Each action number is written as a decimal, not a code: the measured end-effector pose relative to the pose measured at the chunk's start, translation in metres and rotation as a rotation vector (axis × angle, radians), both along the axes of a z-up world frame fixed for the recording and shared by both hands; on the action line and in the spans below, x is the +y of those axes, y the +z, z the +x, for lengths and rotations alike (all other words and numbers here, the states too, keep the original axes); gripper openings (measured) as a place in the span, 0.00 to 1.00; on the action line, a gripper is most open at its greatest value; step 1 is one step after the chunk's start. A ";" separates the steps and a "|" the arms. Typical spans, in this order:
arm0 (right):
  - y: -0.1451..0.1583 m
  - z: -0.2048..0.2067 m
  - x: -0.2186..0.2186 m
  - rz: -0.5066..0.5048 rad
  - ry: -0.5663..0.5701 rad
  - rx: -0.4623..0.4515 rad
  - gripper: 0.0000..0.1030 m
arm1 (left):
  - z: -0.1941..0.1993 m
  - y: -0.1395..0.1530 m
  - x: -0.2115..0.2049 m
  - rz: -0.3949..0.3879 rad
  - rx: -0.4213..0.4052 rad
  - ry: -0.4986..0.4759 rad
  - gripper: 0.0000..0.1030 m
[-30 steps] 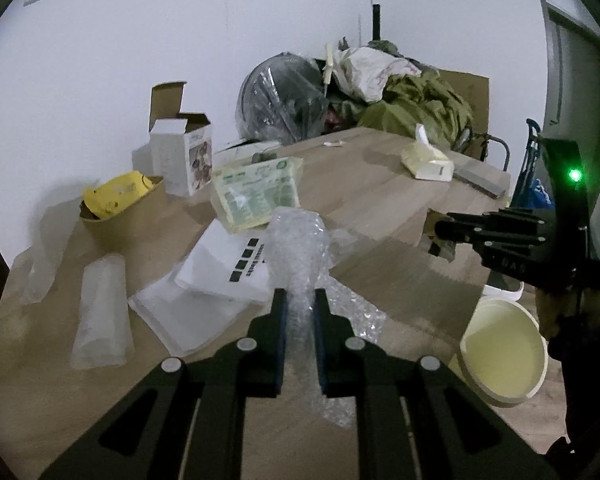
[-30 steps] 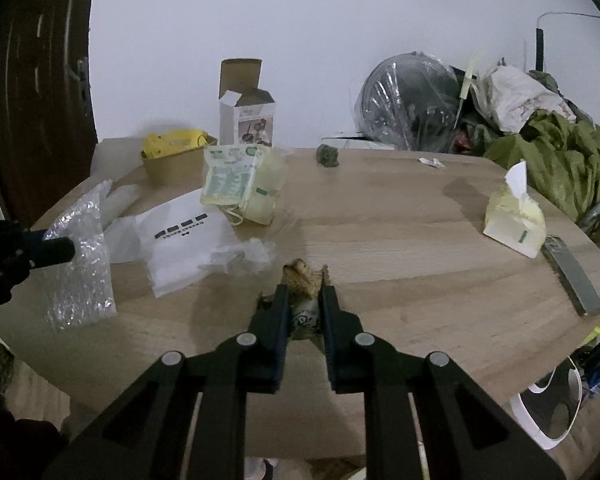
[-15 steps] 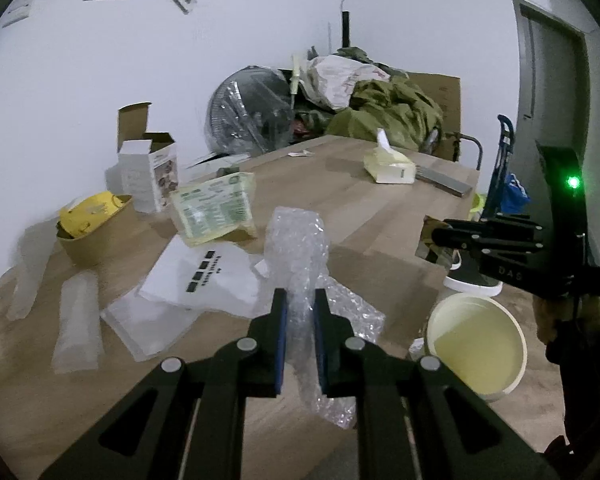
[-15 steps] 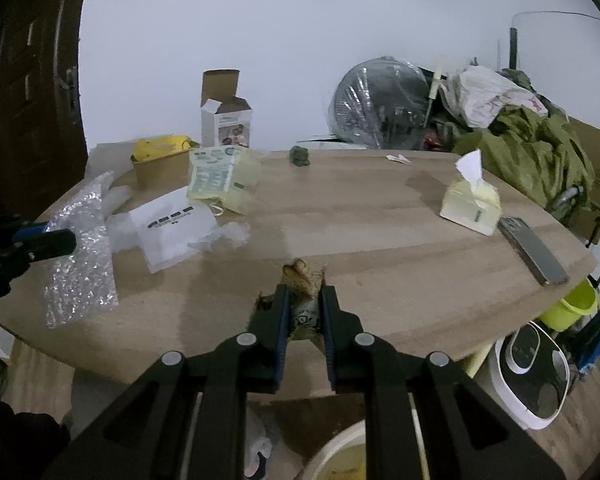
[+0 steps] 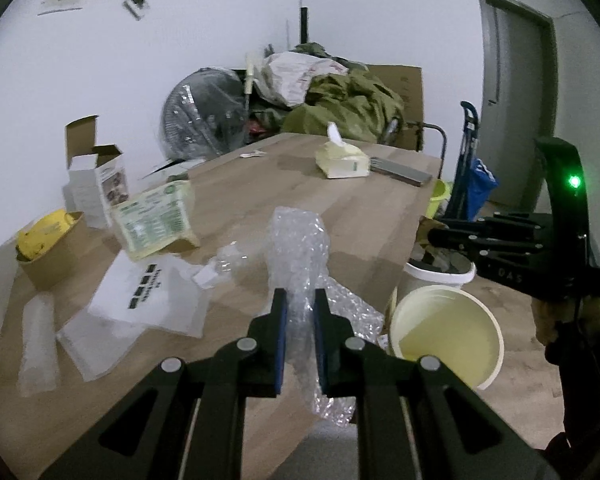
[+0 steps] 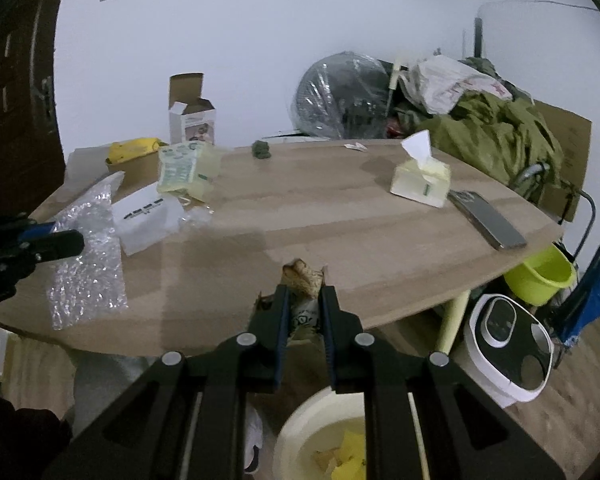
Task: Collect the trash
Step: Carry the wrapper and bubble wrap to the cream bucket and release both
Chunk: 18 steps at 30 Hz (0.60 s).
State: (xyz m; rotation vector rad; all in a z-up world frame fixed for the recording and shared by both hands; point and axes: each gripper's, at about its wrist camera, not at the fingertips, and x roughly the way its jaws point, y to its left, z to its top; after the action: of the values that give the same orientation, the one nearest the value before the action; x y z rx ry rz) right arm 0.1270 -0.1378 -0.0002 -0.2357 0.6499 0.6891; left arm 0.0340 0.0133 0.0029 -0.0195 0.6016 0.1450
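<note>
So I'm mid-carry — left gripper (image 5: 299,316) clamped on bubble wrap (image 5: 300,248), right gripper (image 6: 303,308) clamped on a crumpled brown wrapper (image 6: 303,276), both past the tabletop's (image 6: 340,216) near edge — next, I'd judge, release over the cream bucket (image 5: 446,336).

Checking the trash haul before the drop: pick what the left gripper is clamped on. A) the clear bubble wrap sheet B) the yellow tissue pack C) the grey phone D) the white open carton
A: the left gripper has its jaws pinched on the clear bubble wrap sheet, which hangs lifted off the wooden table.
</note>
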 end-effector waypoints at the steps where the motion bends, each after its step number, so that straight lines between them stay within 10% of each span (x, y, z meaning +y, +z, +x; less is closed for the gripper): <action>1: 0.000 0.000 -0.004 0.000 -0.009 0.001 0.14 | 0.002 0.000 -0.003 0.001 0.002 -0.009 0.11; 18: -0.030 -0.003 -0.077 -0.021 -0.173 0.072 0.14 | 0.045 -0.018 -0.054 0.008 0.058 -0.201 0.11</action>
State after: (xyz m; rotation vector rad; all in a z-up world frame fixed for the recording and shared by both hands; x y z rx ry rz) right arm 0.1238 -0.2146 -0.0300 -0.1722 0.7373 0.5271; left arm 0.0788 -0.0411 -0.0153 0.0527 0.6574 -0.0472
